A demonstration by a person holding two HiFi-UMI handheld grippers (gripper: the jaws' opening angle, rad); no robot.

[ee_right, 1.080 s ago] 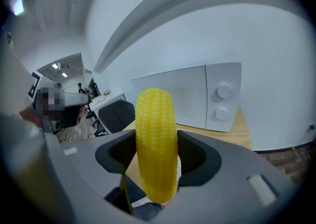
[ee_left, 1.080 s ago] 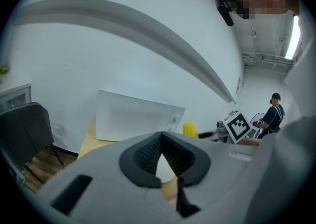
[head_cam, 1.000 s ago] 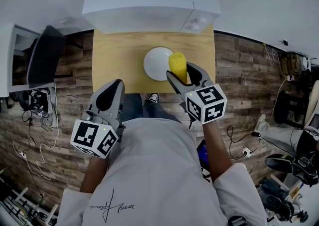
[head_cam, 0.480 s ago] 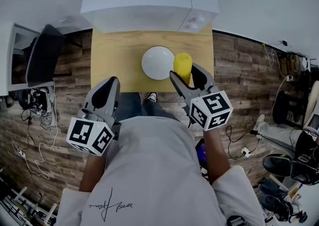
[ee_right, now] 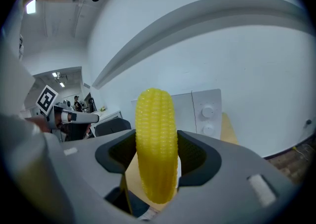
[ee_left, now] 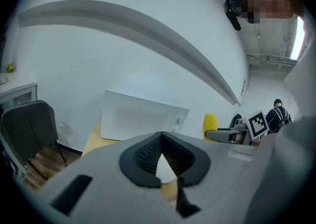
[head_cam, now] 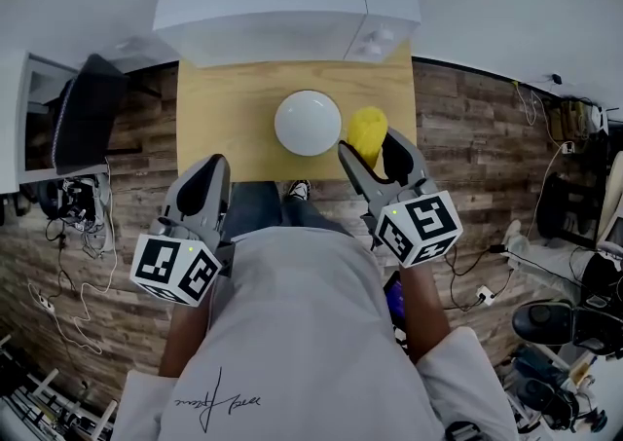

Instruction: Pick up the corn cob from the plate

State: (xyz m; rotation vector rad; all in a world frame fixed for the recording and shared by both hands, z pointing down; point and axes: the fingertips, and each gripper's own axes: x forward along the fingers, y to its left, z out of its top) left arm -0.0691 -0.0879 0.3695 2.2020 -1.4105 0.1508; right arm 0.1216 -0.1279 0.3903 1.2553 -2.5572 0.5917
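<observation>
The corn cob (head_cam: 367,128) is up off the plate (head_cam: 308,123). The right tool (head_cam: 368,147) has it pinched around the middle, with one jaw pressed on each side. In the right tool's own view the corn cob (ee_right: 157,149) stands almost straight up and pokes out above and below the jaws.

A second ago the cob was lying across the right edge of the plate and looked long from above. Now it is just to the right of the plate, with a little gap of wood between them. It looks short and round from above (its tip points up at the head camera). The right tool has moved a bit to the right with it. The plate is bare and sits in the middle of the wooden surface (head_cam: 224,108), same as before.

The left tool (head_cam: 207,176) hangs near the front left corner of the surface, about where it was. Its jaws touch at the tips and hold nothing.

There is one cob, one white plate and two tools. One white microwave (head_cam: 282,11) stands at the back of the surface, and it has two knobs (ee_right: 206,112). The floor (head_cam: 458,137) around is brown wood.
</observation>
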